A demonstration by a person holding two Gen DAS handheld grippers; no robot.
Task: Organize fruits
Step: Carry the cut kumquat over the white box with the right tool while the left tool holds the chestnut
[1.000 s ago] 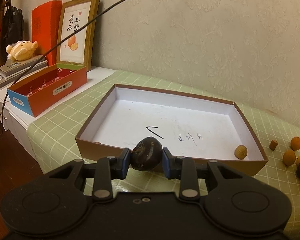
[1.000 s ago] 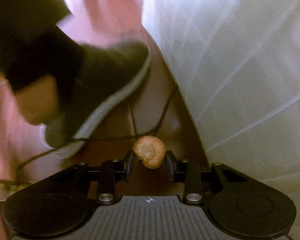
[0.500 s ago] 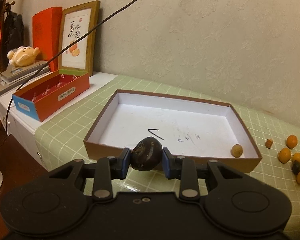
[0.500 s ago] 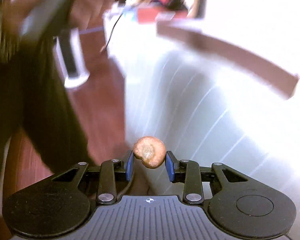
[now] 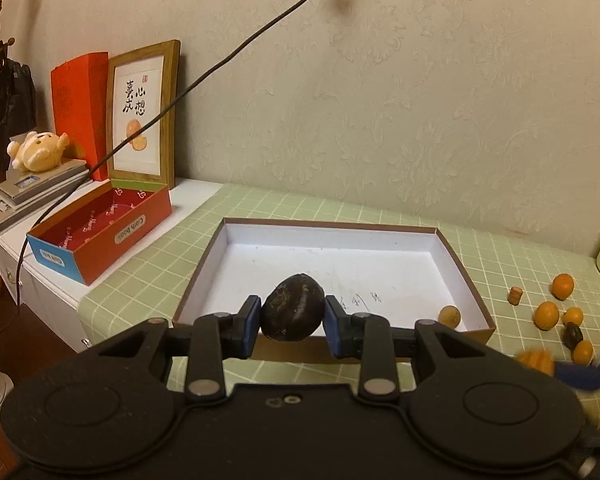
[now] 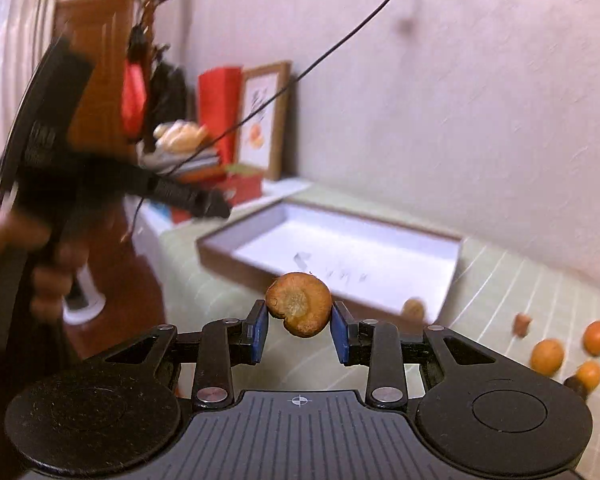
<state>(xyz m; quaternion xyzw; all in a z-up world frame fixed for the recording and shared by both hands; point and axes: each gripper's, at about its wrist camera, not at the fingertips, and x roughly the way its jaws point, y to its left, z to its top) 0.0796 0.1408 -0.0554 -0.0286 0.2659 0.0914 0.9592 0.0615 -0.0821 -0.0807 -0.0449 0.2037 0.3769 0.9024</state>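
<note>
L tongs (image 5: 292, 318) clamp dark fruit (image 5: 293, 311); R tongs (image 6: 299, 330) clamp orange fruit (image 6: 299, 304); only R view shows hand (image 6: 40, 264).

Orange fruit (image 6: 299, 304) between right tongs (image 6: 299, 332)

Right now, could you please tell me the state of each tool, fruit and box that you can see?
left tool: shut on the dark fruit.
right tool: shut on the orange-brown fruit.
brown tray: open, holds one tan fruit in its near right corner.
red box: open, nothing seen inside.
orange fruits: loose on the checked cloth, right of the tray.
</note>
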